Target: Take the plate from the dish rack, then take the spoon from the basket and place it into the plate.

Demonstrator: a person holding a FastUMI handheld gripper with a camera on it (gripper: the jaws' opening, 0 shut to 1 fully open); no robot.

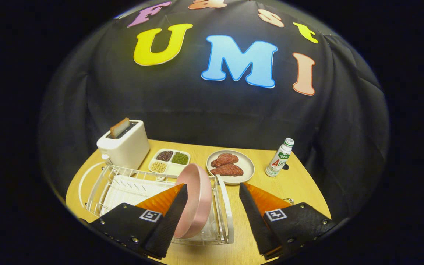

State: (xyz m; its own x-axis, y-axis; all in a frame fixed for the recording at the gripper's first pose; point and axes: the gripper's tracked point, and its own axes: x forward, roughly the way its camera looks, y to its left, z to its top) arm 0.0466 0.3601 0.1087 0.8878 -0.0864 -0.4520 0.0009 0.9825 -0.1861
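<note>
A pink plate (197, 198) stands on edge in the right end of a white wire dish rack (123, 184). My gripper (214, 189) is open above the rack's right end. Its left finger (171, 209) sits just left of the plate, overlapping the plate's lower left side. Its right finger (258, 213) hangs over the bare wooden table (300, 184) to the right of the rack. The plate's upper rim rises between the two fingers, closer to the left one. I see no contact between the fingers and the plate.
A white toaster (125, 145) with a slice of toast stands behind the rack. Beyond the fingers lie a four-part dish of beans (169, 162), a beige plate with meat (230, 167) and a small white bottle (279, 158). The black cloth wall closes the back.
</note>
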